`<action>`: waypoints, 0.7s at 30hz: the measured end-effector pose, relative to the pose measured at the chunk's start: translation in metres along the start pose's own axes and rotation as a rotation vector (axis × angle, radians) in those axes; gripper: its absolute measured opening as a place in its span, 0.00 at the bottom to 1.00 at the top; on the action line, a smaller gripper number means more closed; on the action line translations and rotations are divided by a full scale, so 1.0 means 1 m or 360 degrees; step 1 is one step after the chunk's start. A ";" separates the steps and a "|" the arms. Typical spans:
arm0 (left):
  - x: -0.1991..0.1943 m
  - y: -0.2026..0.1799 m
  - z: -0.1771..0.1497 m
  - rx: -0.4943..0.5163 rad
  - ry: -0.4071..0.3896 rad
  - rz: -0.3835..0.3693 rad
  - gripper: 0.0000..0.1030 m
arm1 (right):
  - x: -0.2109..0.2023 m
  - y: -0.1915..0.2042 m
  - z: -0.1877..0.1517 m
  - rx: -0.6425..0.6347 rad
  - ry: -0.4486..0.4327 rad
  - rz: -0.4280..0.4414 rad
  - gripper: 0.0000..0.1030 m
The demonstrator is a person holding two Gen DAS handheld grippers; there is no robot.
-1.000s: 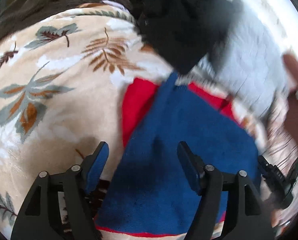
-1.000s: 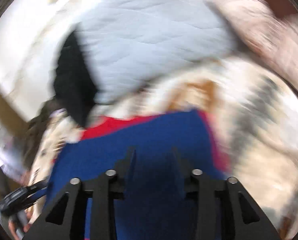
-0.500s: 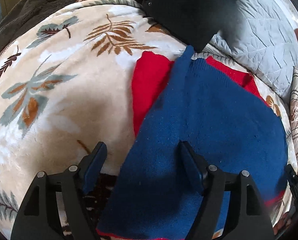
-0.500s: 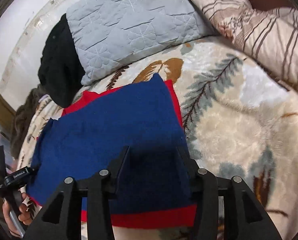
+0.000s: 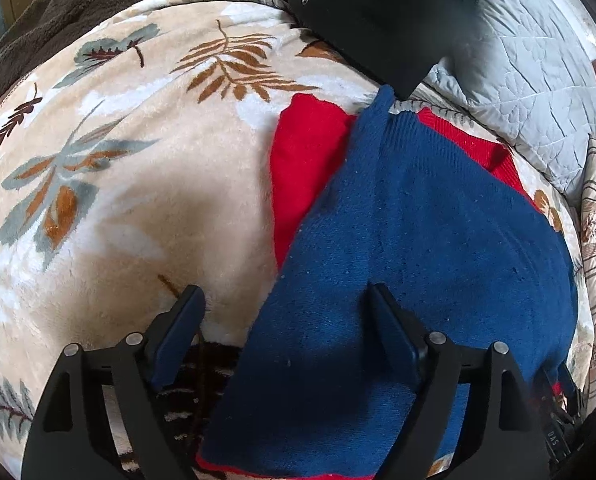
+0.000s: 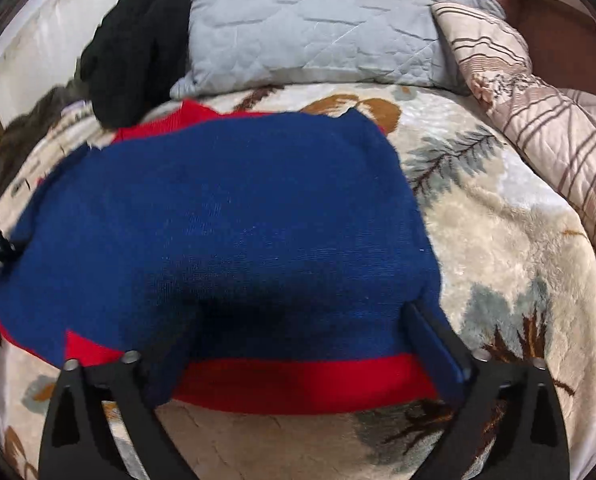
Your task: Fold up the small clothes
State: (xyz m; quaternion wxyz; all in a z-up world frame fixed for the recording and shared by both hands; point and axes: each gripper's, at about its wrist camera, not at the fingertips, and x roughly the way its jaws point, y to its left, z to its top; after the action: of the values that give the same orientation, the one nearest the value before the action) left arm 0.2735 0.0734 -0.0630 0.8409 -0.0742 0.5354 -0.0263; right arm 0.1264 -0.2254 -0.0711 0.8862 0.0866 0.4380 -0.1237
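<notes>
Left wrist view: small white lettering on black device [image 5: 554, 438] at lower right, not readable. Left gripper [image 5: 285, 304] angled down over blanket [image 5: 137, 184], jaws just widened, released, straddling edge of blue-red sweater [image 5: 418, 240].

Right wrist view: right gripper [image 6: 293, 328] angled down, jaws just sprung wide, empty, above sweater [image 6: 225, 216] lying flat on blanket [image 6: 498, 248] below pillow [image 6: 306, 20].

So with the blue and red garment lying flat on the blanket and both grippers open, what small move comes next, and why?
Probably lower the right gripper onto the garment's near red hem and close. Its jaws have just opened wide with nothing pinched, and the left gripper is open too, so the cloth lies free for another fold.
</notes>
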 end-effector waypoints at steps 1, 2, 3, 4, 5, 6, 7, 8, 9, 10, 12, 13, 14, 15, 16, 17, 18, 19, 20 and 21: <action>0.000 0.000 0.000 -0.0001 -0.0001 0.0001 0.84 | 0.002 0.002 0.001 -0.0009 0.0010 -0.0015 1.00; 0.001 0.000 -0.001 0.0003 -0.0002 0.0006 0.85 | 0.002 0.003 0.002 -0.0011 0.0017 -0.0029 1.00; 0.001 0.000 0.000 0.0006 -0.0001 0.0009 0.85 | 0.002 0.003 0.002 -0.0004 0.0023 -0.0029 1.00; 0.002 -0.001 0.000 0.0008 -0.0002 0.0015 0.87 | 0.002 0.002 0.001 0.0007 0.0028 -0.0024 1.00; 0.002 -0.002 -0.001 0.0012 -0.0003 0.0019 0.88 | 0.003 0.001 0.002 0.0009 0.0041 -0.0016 1.00; 0.003 -0.002 0.000 0.0015 0.0000 0.0021 0.88 | 0.004 0.001 0.003 0.0006 0.0053 -0.0013 1.00; 0.003 -0.001 0.001 0.0015 0.0009 0.0018 0.88 | 0.004 0.002 0.003 -0.0001 0.0065 -0.0014 1.00; 0.001 0.000 0.003 0.0012 0.0024 -0.0002 0.87 | 0.003 0.004 0.005 -0.0027 0.0092 -0.0030 0.99; -0.002 0.003 0.004 0.0008 0.0037 -0.0023 0.87 | 0.001 0.007 0.009 -0.0039 0.0123 -0.0065 0.99; -0.006 0.008 0.007 -0.0008 0.0042 -0.0045 0.87 | -0.004 0.009 0.011 -0.0038 0.0122 -0.0087 0.97; -0.025 0.026 0.013 -0.0088 -0.0033 -0.0087 0.87 | -0.024 0.022 0.009 -0.0054 0.0009 -0.0001 0.97; -0.031 0.034 0.014 -0.0120 -0.0062 -0.0097 0.87 | -0.032 0.031 0.007 -0.0089 -0.0041 0.0040 0.99; -0.040 0.047 0.018 -0.0169 -0.0102 -0.0115 0.87 | -0.043 0.049 0.002 -0.0177 -0.0103 0.0091 0.99; -0.044 0.055 0.019 -0.0193 -0.0111 -0.0117 0.87 | -0.048 0.062 -0.001 -0.0250 -0.0126 0.0137 0.99; -0.046 0.066 0.021 -0.0232 -0.0110 -0.0108 0.88 | -0.052 0.077 -0.005 -0.0330 -0.0138 0.0188 0.99; -0.045 0.079 0.023 -0.0276 -0.0090 -0.0105 0.88 | -0.056 0.100 -0.011 -0.0445 -0.0147 0.0257 0.99; -0.044 0.086 0.024 -0.0290 -0.0064 -0.0114 0.88 | -0.057 0.115 -0.016 -0.0522 -0.0149 0.0301 0.99; -0.040 0.095 0.025 -0.0295 -0.0014 -0.0130 0.88 | -0.059 0.132 -0.021 -0.0604 -0.0147 0.0344 0.99; -0.035 0.104 0.027 -0.0301 0.0054 -0.0144 0.88 | -0.060 0.156 -0.029 -0.0731 -0.0144 0.0392 0.99; -0.033 0.109 0.027 -0.0310 0.0079 -0.0142 0.88 | -0.061 0.173 -0.034 -0.0822 -0.0150 0.0419 0.99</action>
State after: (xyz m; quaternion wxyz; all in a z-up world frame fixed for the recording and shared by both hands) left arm 0.2796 0.1875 -0.0387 0.8141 -0.1786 0.5524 -0.0134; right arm 0.1162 -0.0428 -0.0352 0.9067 -0.0916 0.3983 0.1040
